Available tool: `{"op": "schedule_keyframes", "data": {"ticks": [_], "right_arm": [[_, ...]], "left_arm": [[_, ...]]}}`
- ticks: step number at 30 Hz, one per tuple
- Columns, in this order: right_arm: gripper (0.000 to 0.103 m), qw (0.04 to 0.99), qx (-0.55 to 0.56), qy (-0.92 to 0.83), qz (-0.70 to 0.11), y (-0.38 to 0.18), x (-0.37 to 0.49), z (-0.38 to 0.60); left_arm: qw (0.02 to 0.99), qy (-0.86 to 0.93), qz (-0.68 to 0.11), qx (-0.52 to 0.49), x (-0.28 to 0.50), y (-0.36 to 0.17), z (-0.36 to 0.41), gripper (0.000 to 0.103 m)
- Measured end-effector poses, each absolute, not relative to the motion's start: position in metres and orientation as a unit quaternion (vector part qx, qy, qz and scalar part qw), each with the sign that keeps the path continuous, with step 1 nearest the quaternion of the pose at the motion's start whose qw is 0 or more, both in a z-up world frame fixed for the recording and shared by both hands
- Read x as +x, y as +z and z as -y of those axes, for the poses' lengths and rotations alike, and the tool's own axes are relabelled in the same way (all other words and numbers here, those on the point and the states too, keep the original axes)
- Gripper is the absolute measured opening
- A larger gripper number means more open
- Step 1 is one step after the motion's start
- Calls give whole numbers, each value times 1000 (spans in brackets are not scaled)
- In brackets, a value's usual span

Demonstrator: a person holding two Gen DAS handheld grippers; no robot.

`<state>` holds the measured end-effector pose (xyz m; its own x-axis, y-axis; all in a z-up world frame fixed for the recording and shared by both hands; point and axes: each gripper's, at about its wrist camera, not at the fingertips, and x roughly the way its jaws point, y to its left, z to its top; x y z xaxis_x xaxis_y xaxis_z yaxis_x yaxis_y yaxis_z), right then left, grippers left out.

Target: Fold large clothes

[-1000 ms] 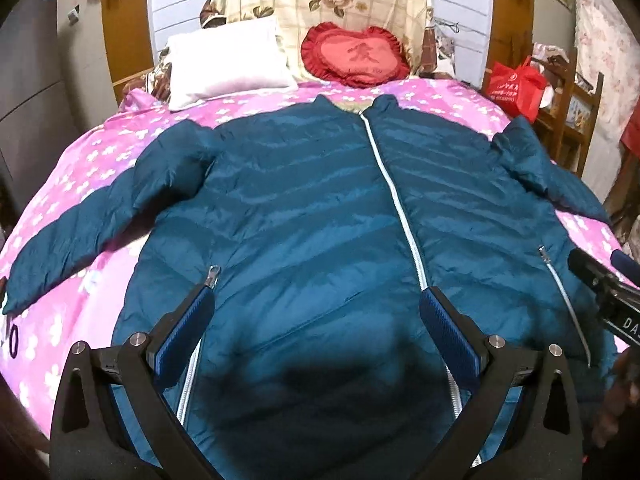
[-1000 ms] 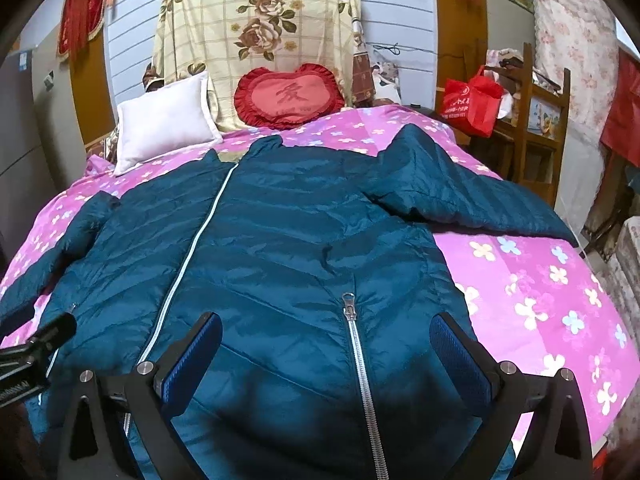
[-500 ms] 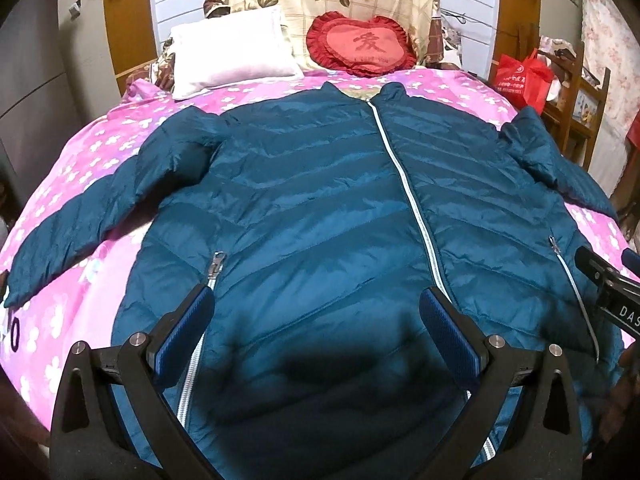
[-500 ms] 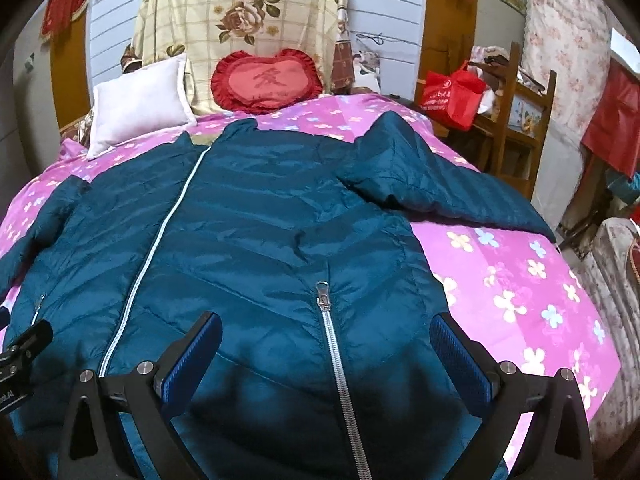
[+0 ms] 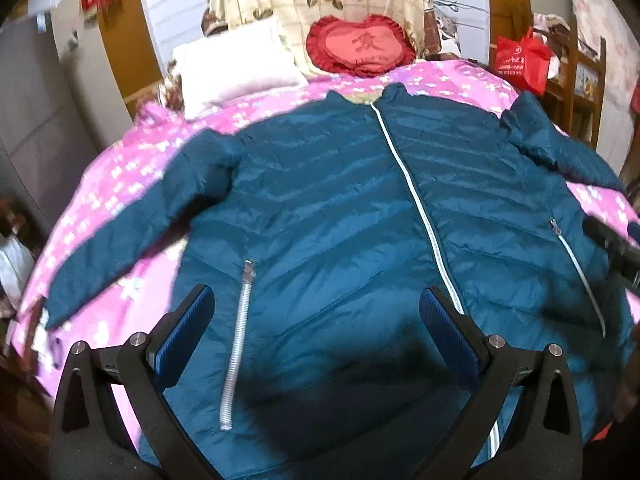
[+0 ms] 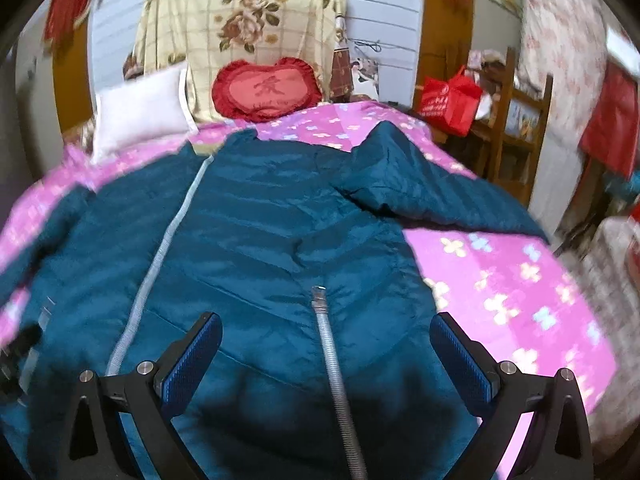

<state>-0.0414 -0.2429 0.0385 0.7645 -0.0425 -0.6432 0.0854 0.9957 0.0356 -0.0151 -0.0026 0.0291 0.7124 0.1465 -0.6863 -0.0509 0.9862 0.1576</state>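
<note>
I see the teal jacket [image 5: 328, 216] lying face up and zipped on the pink bedspread [image 5: 116, 184], collar at the far end, sleeves spread to left and right. My left gripper [image 5: 316, 320] hangs over the near hem with its fingers spread, holding nothing. My right gripper [image 6: 326, 348] is spread too, above the right pocket zip [image 6: 334, 364]. Far off lie a white pillow [image 5: 236, 68] and a red cushion [image 5: 360, 46]; its lettering is too blurred to read.
</note>
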Motion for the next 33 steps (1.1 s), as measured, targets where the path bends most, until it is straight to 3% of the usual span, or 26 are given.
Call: {"op": "schedule_keyframes", "data": {"ticks": [17, 33], "right_arm": [[103, 958, 30, -29, -282, 40, -68, 215], [103, 953, 25, -30, -301, 30, -63, 216]], "left_arm": [[927, 35, -373, 23, -32, 28, -13, 103], [923, 36, -384, 6, -19, 15, -17, 103]]}}
